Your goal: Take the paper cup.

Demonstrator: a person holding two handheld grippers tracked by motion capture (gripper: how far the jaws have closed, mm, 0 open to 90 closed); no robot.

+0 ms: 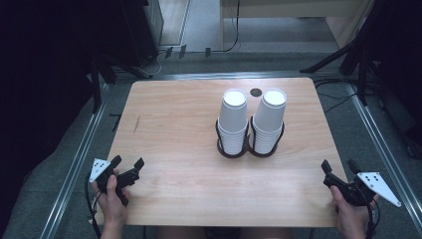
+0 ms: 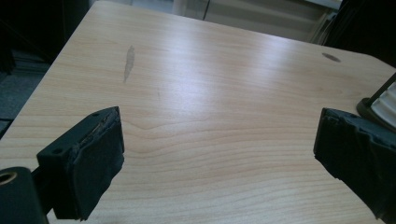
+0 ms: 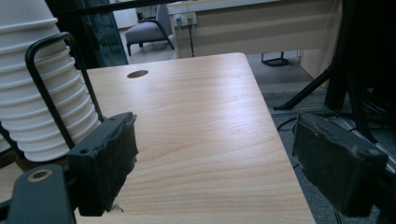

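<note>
Holding both black two-jaw grippers, left [image 1: 127, 163] and right [image 1: 339, 165], wide open and empty at the near corners.
Two stacks of white paper cups [image 1: 233, 119] in a black wire holder [image 1: 250, 147], mid light wooden table [image 1: 174, 134].

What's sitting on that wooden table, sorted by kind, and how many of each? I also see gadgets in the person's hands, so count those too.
Stacks of white paper cups: 2, left stack and right stack
Black wire holders around the stacks: 2, left holder and right holder
Handheld grippers, both open: 2, left gripper and right gripper
Total: 6
</note>
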